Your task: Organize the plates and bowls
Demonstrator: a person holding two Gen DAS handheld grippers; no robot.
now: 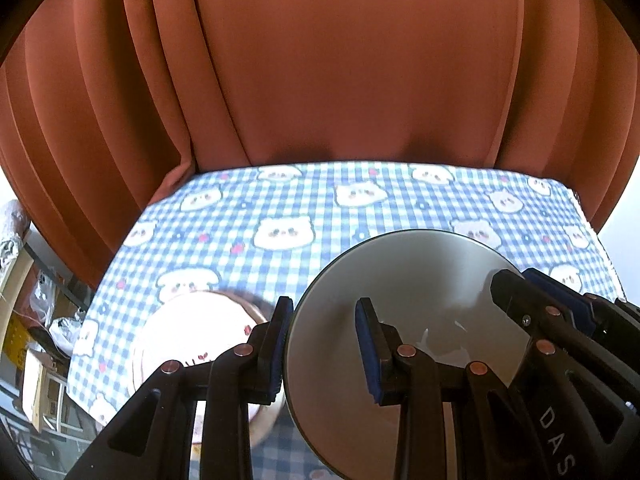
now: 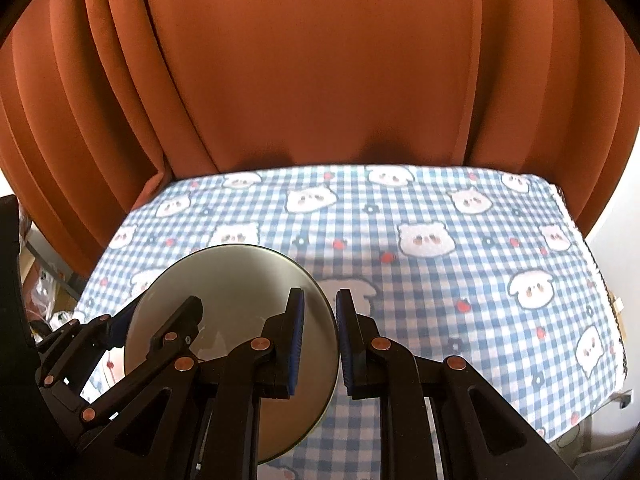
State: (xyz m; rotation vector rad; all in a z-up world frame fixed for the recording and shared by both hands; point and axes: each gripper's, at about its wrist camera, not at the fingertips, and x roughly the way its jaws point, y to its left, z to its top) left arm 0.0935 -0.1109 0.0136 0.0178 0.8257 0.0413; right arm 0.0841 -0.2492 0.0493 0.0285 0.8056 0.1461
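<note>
Grey and matte, the plate [image 1: 400, 320] sits tilted over the checked cloth [image 1: 248, 216] on your tabletop, filling the 5 o'clock part of the left wrist view and the 7 o'clock part of the right wrist view [image 2: 232, 304]. Your left gripper [image 1: 326, 348] has its jaws straddling the plate's left rim, one blue pad [image 1: 276, 344] outside and one inside, with a clear gap showing between them. Your right gripper [image 2: 320, 344] straddles the opposite rim, jaws narrow; I cannot tell whether they press it. A pale patterned bowl [image 1: 200, 320] rests on the cloth at 7 o'clock, just beside the plate. Rust curtains [image 1: 320, 60] hang behind at 12 o'clock.
</note>
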